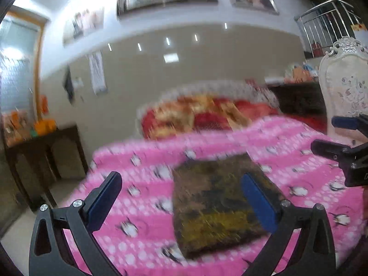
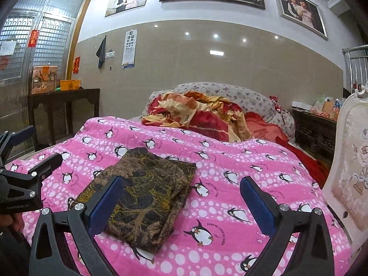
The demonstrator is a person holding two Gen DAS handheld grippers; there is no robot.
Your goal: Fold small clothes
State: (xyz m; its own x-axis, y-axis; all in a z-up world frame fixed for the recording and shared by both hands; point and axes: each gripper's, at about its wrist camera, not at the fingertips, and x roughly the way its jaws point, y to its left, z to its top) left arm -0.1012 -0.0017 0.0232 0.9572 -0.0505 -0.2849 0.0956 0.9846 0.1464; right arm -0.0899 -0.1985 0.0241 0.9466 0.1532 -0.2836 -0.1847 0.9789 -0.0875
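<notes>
Right gripper and left gripper: both gaping wide, gripping nothing, hovering above folded brown garment lying on pink bedspread.

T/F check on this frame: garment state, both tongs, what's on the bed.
1. The brown patterned garment lies folded on the pink penguin bedcover. True.
2. The right tongs are shut on the garment. False: their jaws stand wide apart, holding nothing.
3. The left tongs are open and empty. True.
4. The garment hangs off the edge of the bed. False: it lies wholly on the bedcover.
5. A crumpled red and yellow blanket lies at the far end of the bed, beyond the garment. True.
6. The eye chart lies on the bedcover. False: it hangs on the wall.
</notes>
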